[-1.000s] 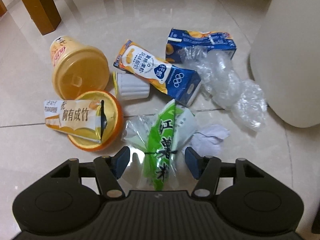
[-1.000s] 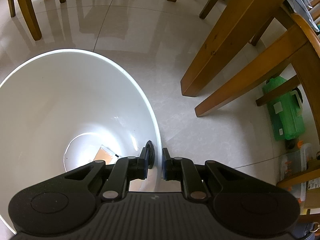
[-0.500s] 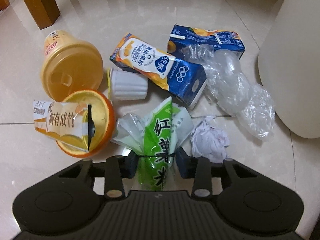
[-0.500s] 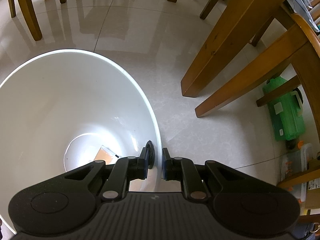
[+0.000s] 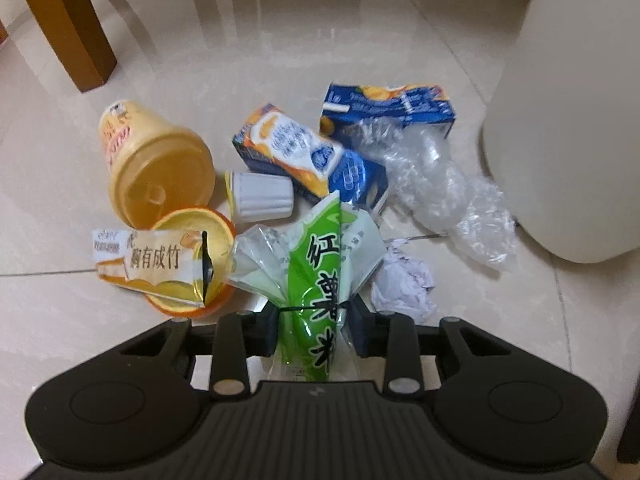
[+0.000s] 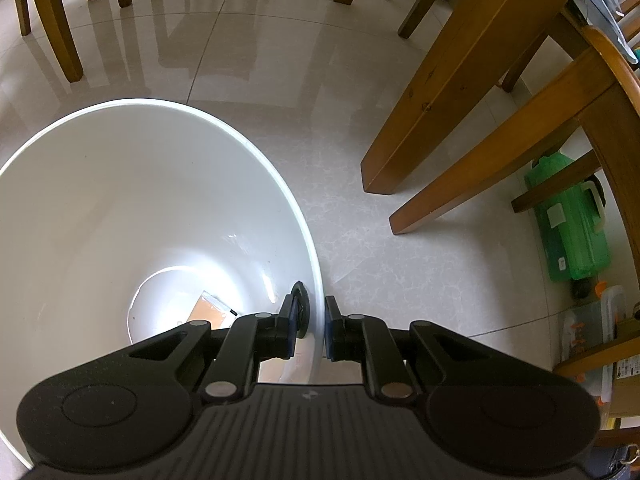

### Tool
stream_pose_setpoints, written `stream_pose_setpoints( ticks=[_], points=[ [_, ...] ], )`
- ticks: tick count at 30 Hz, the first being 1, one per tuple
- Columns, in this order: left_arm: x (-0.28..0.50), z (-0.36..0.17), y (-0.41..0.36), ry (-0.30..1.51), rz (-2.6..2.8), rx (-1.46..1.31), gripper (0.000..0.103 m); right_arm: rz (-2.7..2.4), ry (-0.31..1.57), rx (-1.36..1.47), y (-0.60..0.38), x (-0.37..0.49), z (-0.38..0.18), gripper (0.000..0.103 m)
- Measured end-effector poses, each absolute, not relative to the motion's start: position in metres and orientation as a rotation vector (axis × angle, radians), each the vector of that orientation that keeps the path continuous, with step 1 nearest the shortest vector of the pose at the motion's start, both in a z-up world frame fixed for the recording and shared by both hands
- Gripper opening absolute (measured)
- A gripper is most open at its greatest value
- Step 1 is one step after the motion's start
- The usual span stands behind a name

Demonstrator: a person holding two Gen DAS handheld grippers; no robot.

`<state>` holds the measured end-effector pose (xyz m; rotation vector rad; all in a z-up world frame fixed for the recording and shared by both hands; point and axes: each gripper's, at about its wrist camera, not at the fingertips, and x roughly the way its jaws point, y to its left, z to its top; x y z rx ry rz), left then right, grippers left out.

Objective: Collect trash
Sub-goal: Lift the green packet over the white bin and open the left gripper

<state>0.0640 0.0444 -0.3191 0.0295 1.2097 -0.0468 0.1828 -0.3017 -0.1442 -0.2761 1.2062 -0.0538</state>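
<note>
Since a second ago, left gripper (image 5: 314, 322) has pinched shut on the crinkly green-and-clear plastic snack wrapper (image 5: 318, 276) at its gathered middle; light, slippery. Right gripper (image 6: 311, 330) clamps the white plastic bin (image 6: 316, 264) by its rim.

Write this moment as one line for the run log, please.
left claw: shut on green wrapper | right claw: shut on bin rim | other trash: on floor

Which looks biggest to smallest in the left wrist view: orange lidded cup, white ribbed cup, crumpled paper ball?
1. Orange lidded cup, clearly largest.
2-3. White ribbed cup and crumpled paper ball look alike; the ball lies nearer the camera, so no ranking.
</note>
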Motion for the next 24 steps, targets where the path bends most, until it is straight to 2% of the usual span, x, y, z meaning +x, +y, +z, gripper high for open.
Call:
stream_pose_setpoints(
  ticks=[12, 19, 24],
  points=[
    [0.064, -0.255, 0.034, 1.203, -0.163, 0.080, 0.032, -0.054, 1.207, -0.274, -0.303, 0.182, -0.145, 0.016],
    [0.067, -0.162, 0.019, 1.176, -0.304, 0.136, 0.032, -0.056, 1.214, -0.250, -0.305, 0.183, -0.145, 0.016],
    [0.080, -0.077, -0.001, 1.054, -0.402, 0.177, 0.033, -0.054, 1.212, -0.251, -0.306, 0.183, -0.145, 0.016]
  ],
)
